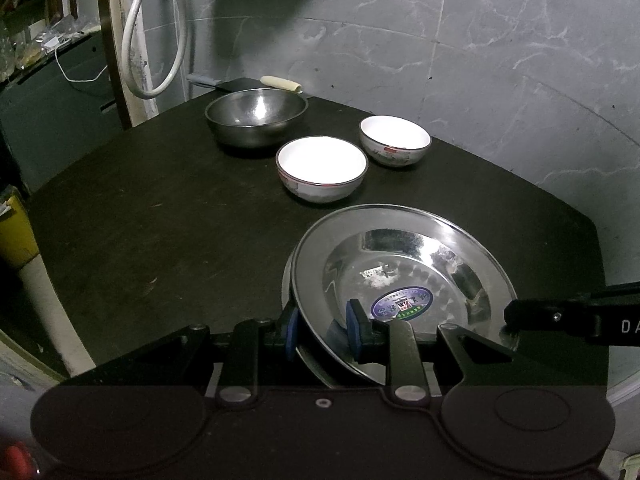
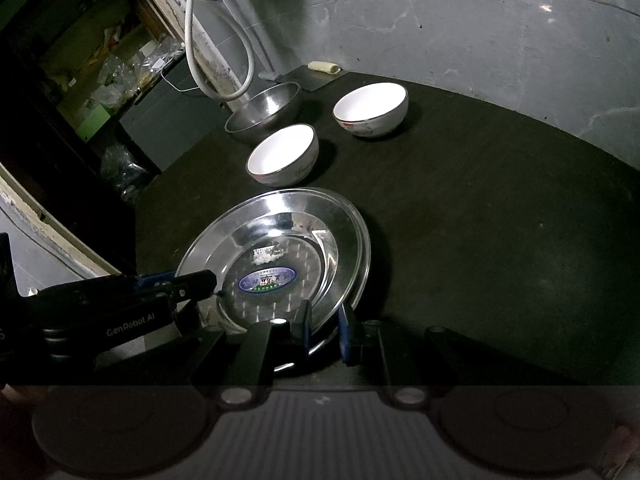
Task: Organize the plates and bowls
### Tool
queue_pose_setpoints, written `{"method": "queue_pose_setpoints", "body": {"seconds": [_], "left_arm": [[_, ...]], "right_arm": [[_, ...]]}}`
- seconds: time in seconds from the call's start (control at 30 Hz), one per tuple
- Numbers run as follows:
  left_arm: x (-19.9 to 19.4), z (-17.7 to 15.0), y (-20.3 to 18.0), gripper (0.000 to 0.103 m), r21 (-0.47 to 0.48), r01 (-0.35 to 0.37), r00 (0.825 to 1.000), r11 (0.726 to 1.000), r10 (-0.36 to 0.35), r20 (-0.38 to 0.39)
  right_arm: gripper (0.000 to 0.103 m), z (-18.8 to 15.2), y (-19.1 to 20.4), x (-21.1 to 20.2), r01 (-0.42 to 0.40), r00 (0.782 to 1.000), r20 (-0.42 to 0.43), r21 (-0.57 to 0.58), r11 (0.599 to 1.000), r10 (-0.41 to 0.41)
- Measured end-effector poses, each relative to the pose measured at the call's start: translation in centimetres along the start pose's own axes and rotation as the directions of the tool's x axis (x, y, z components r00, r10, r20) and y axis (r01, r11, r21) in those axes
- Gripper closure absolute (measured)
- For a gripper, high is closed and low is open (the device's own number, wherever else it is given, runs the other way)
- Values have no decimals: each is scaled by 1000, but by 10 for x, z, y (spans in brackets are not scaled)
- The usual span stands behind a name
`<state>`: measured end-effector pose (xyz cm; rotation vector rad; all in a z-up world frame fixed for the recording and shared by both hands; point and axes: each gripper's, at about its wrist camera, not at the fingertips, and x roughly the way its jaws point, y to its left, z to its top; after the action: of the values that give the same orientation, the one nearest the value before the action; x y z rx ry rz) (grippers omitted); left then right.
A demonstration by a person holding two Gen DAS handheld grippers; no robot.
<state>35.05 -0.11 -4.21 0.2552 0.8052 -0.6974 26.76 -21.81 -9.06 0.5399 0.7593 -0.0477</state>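
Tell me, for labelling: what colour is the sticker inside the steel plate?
Blue oval sticker, green lower edge; right wrist view.

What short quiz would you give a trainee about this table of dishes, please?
1. How many white bowls stand on the table?
2. True or false: the steel bowl sits inside a white bowl.
3. What do the left gripper and the right gripper both clamp?
Key: 1. Two. 2. False: it stands on the table itself. 3. The rim of the steel plate.
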Motion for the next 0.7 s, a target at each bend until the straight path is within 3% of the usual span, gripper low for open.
{"method": "queue_pose_setpoints", "body": {"seconds": [0.7], "left_arm": [[0, 0, -1, 74, 3, -5, 1000, 1000, 5, -5]], "right_arm": [[86, 1, -1, 1, 4, 1000, 0, -4, 1000, -4]]}}
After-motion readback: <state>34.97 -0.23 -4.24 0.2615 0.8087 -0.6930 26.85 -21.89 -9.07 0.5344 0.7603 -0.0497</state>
